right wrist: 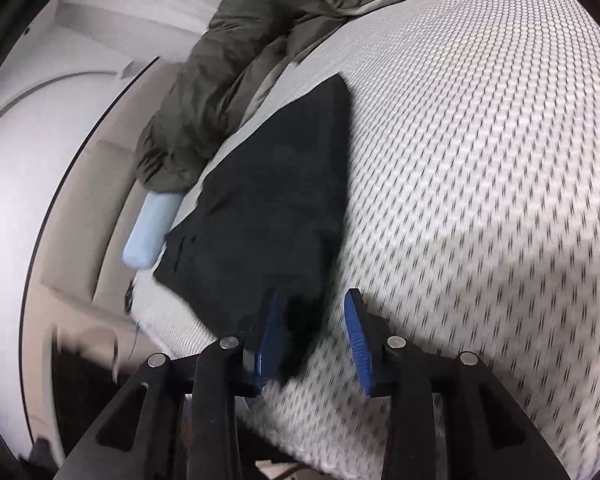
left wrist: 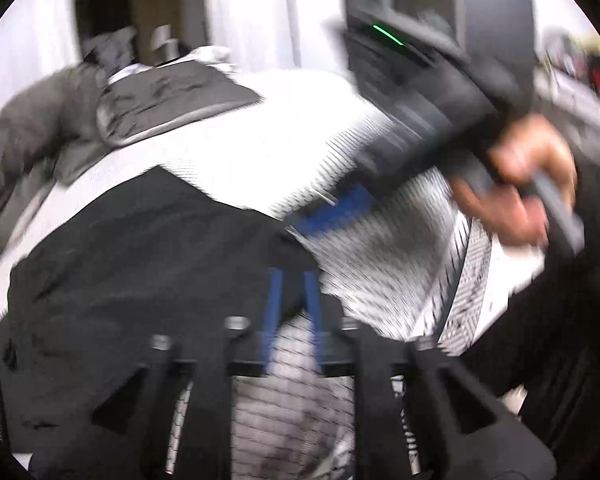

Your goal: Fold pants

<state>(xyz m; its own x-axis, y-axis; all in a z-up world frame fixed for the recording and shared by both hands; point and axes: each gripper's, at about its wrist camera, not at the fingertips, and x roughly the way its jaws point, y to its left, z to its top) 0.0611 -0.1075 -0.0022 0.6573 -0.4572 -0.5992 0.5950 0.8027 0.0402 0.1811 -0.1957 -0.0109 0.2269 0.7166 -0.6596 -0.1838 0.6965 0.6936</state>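
The black pants [right wrist: 268,200] lie folded flat on the white textured mattress [right wrist: 480,160]; in the left wrist view they [left wrist: 140,280] fill the lower left. My left gripper [left wrist: 294,288] has its blue fingers close together at the pants' right edge; blur hides whether they pinch cloth. My right gripper [right wrist: 314,332] is open, its blue fingers either side of the pants' near corner, just above the mattress. The right gripper [left wrist: 332,212] also shows in the left wrist view, held by a hand [left wrist: 516,184].
An olive-grey jacket [right wrist: 228,80] lies bunched at the mattress's far left edge, also in the left wrist view [left wrist: 60,128]. A pale blue oblong object [right wrist: 150,228] sits at the mattress edge beside the pants. Dark furniture [left wrist: 440,20] stands beyond the bed.
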